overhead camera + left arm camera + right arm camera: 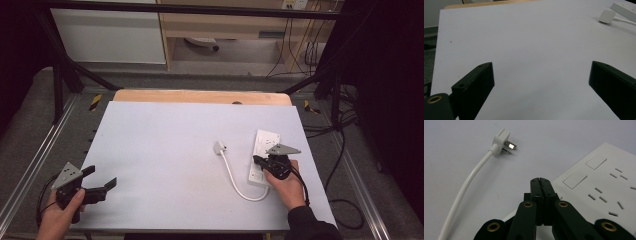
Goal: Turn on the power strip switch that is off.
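Note:
A white power strip (263, 148) lies at the right of the pale table, with its sockets facing up (604, 182). Its white cable (235, 181) curves left to a white plug (219, 147) lying on its side, prongs showing (502, 143). My right gripper (256, 160) hovers over the strip's near end, jaws pressed together with nothing between them (540, 181). My left gripper (102, 177) rests at the table's front left corner, jaws wide apart over bare table (541, 82). The plug (607, 16) shows far off at the upper right in the left gripper view.
The pale table (165, 150) has a wooden strip (200, 96) along its far edge. Black frame legs (60, 75) and loose cables (345, 130) flank the table on the floor. A wooden cabinet (225, 30) stands beyond.

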`<state>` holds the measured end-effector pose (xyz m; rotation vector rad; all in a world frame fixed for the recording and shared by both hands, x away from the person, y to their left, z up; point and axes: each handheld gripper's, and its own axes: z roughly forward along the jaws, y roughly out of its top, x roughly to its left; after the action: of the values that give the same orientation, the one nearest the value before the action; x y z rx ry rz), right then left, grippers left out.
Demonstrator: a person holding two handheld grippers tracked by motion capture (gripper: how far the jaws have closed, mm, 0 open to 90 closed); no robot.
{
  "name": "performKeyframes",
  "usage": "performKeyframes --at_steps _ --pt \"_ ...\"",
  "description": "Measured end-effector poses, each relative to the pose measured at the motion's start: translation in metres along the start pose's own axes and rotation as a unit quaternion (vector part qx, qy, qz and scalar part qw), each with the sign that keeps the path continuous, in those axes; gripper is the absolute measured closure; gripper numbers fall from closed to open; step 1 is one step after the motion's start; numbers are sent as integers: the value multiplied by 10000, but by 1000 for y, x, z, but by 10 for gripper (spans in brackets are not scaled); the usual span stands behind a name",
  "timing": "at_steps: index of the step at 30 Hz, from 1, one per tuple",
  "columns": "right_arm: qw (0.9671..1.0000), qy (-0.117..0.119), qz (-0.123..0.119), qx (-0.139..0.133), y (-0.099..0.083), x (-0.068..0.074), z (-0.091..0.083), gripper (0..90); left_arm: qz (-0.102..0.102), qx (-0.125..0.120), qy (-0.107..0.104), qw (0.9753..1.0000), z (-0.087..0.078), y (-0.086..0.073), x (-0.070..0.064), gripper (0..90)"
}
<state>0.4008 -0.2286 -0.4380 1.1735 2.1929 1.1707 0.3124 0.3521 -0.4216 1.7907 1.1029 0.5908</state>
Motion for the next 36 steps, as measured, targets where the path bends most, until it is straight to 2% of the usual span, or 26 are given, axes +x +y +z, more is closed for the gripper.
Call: performKeyframes --at_steps 11,36 --pt "9999 4 37 -148 2 0 -2 900 -2 -3 1 10000 0 0 0 63" --pt "9989 -8 98 -455 7 3 -8 807 1 4 2 10000 0 0 0 63"
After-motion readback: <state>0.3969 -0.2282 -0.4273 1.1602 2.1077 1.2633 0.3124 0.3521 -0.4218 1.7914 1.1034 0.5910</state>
